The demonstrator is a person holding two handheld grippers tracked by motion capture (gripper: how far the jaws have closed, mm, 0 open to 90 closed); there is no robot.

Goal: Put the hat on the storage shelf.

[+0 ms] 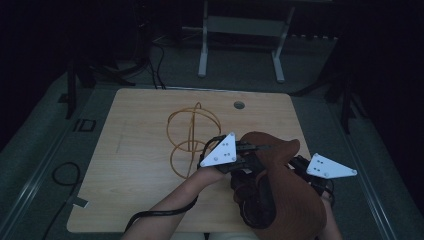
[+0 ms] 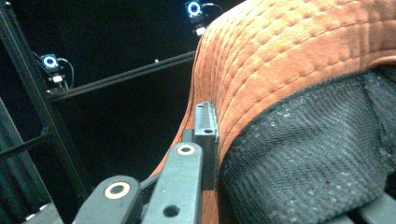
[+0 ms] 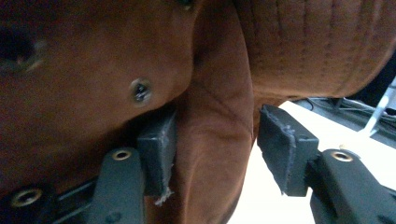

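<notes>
A rust-brown bucket hat with a black mesh lining is held above the near right part of the wooden table. My left gripper is shut on the stitched brim of the hat; one pad presses the brim's edge. My right gripper comes in from the right. In the right gripper view a fold of the hat hangs between the jaws of the right gripper. The left pad touches the cloth, the right pad stands apart from it.
A stand of thin golden wire loops rests on the table's middle, just left of the hat. A round cable hole lies near the far edge. A white frame stands behind the table, and a black cable lies on the floor at left.
</notes>
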